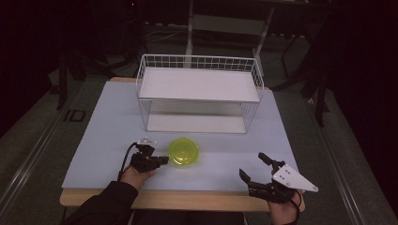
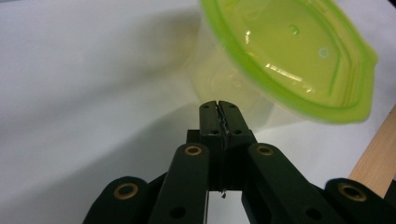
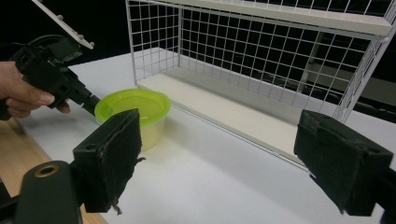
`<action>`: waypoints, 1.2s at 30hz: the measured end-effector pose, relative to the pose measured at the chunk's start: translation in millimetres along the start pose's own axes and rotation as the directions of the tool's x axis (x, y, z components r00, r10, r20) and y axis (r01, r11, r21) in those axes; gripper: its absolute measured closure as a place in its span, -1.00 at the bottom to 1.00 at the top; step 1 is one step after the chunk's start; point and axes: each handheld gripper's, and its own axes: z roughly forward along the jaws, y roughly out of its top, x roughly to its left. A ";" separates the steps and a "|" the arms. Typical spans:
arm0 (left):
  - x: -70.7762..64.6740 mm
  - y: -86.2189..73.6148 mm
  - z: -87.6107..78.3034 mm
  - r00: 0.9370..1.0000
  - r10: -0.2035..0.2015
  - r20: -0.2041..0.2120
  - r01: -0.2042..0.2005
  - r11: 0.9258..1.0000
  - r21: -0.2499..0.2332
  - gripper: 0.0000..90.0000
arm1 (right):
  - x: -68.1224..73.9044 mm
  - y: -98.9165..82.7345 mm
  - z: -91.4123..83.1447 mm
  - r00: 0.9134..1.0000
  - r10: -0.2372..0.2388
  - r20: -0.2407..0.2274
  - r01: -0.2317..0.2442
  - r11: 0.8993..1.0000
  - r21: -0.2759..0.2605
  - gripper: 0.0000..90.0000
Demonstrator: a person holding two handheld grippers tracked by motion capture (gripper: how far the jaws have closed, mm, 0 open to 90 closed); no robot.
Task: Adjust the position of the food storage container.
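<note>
we see the tub (image 1: 183,152) on the mat (image 1: 94,140) before the rack (image 1: 199,93), our left gripper (image 1: 162,160) pinched shut just beside it, our right gripper (image 1: 253,168) gaping wide well apart.

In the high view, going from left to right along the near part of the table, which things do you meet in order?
Left hand-held gripper → green-lidded container → right hand-held gripper. The wire shelf rack stands farther back, so it is not part of this row.
</note>
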 end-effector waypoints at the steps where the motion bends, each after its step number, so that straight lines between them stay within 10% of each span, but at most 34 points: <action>1: -1.5 0.0 2.2 1.000 0.004 0.007 -0.004 1.000 0.003 1.00 | 0.0 0.1 -0.2 1.000 -0.001 0.001 0.001 1.000 0.000 -0.67; 18: -30.8 5.5 32.5 0.996 0.036 0.077 -0.041 0.997 0.067 1.00 | -1.1 -0.1 -1.0 1.000 0.005 -0.001 -0.005 1.000 -0.001 -0.67; 29: 3.8 32.6 19.8 1.000 0.023 -0.017 -0.023 1.000 -0.009 1.00 | -0.6 -0.4 -0.5 1.000 0.003 -0.006 -0.003 1.000 0.000 -0.67; 36: 14.3 43.1 37.0 1.000 0.008 0.021 -0.009 1.000 0.008 1.00 | -1.4 -1.3 0.8 1.000 0.003 -0.014 -0.003 1.000 0.006 -0.67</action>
